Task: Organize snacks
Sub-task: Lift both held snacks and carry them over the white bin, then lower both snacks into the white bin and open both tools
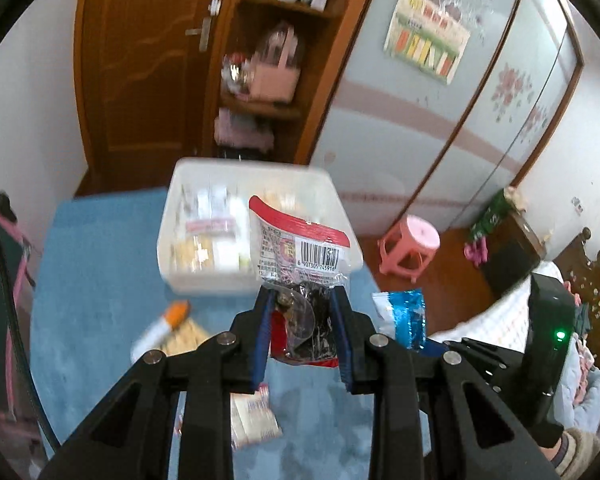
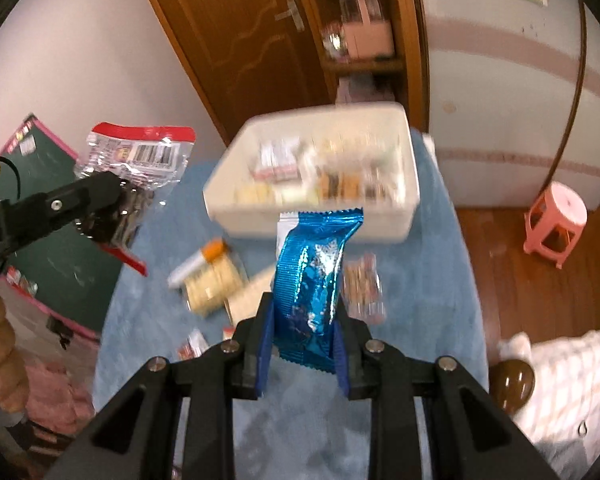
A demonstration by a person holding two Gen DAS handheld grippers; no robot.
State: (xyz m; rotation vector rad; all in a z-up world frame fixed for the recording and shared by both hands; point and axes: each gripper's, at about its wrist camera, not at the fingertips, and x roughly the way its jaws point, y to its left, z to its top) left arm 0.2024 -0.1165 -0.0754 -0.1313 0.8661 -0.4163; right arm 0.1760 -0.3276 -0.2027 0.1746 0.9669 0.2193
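My left gripper (image 1: pixel 302 296) is shut on a clear snack packet with a red top and a barcode (image 1: pixel 300 248), held above the blue-covered table just in front of the white plastic bin (image 1: pixel 188 280). It also shows in the right wrist view (image 2: pixel 140 156), at the left. My right gripper (image 2: pixel 304 304) is shut on a shiny blue foil snack packet (image 2: pixel 312 276), held upright before the bin (image 2: pixel 300 224). The blue packet shows in the left wrist view (image 1: pixel 404 316) to the right. The bin holds several snacks.
Loose snacks lie on the blue cover (image 2: pixel 148 320): an orange-capped white tube (image 2: pixel 198 262), a cracker pack (image 2: pixel 214 284), small packets (image 2: pixel 364 288). A pink stool (image 2: pixel 556 224) stands on the wooden floor at right. A green board (image 2: pixel 60 240) leans at left. A door and shelves stand behind.
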